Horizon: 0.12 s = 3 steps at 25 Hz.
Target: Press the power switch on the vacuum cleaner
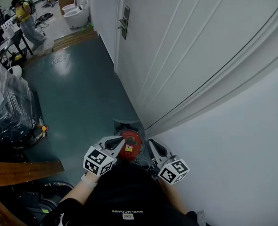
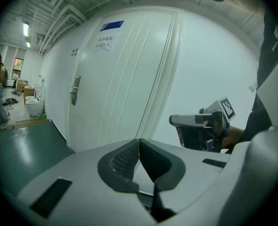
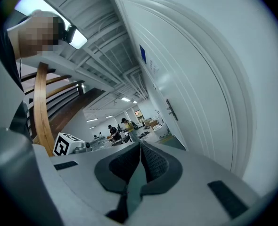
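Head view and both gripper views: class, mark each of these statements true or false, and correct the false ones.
1. The vacuum cleaner is red. True.
2. The left gripper has its jaws wide apart. False: its jaws are together, with nothing between them.
3. The right gripper is clamped on a hose. False: its jaws are together and hold nothing.
4. A person in a yellow top stands at the far end of the green floor. True.
5. The white door has a handle. True.
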Motion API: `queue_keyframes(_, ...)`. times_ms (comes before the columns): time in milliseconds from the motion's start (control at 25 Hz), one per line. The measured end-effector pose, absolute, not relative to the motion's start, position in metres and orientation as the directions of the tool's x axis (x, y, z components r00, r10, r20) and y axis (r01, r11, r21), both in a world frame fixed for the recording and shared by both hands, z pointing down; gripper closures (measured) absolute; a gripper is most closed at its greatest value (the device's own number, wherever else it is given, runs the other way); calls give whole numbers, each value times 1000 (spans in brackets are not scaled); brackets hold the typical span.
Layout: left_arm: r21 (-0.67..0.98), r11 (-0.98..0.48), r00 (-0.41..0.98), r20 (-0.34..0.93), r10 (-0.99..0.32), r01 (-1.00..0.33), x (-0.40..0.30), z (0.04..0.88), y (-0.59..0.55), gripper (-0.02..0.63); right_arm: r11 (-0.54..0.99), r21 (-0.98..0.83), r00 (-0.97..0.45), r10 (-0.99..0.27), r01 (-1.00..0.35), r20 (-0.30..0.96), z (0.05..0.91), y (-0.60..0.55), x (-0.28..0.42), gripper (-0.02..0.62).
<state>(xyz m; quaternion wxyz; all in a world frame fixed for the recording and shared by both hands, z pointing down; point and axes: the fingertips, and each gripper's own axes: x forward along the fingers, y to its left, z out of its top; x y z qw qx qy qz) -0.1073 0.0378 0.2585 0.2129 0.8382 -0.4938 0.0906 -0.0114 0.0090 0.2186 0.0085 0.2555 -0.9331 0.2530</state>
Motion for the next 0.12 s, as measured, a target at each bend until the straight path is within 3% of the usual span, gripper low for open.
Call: queue_keyframes(120,265,-426,499,362,-788,-865,-107,259,37,591,742,-466,-868,-475,-482,142,218,9,-11,564)
